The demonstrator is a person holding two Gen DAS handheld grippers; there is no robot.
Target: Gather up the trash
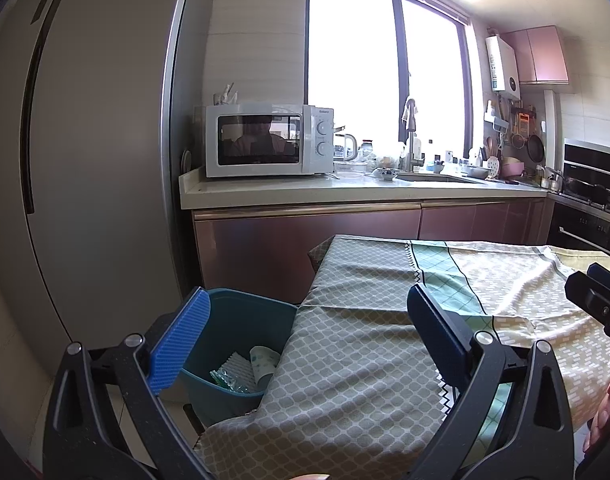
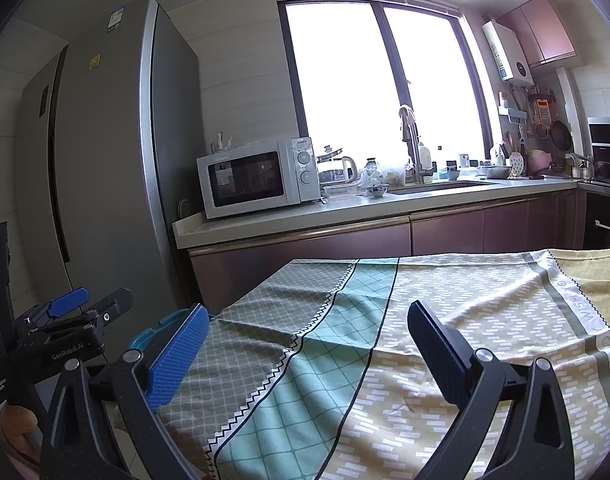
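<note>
Kitchen, clothed table point(image 2: 385, 340) bare; bin point(image 1: 233, 344) off its left edge holds trash; both grippers point(image 1: 305, 344) point(image 2: 305, 356) spread, empty — reaching in risks snagging the cloth.

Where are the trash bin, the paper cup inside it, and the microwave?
trash bin point(image 1: 241, 316): left wrist view, inner back wall.
paper cup point(image 1: 265, 360): left wrist view, patterned side, lying in the bin.
microwave point(image 2: 245, 180): right wrist view, door window.

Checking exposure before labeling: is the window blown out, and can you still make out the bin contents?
Left wrist: window clipped to white, bin shaded but cup and wrappers readable. Right wrist: window also clipped, only the bin rim shows; strong fisheye bending in both.
</note>
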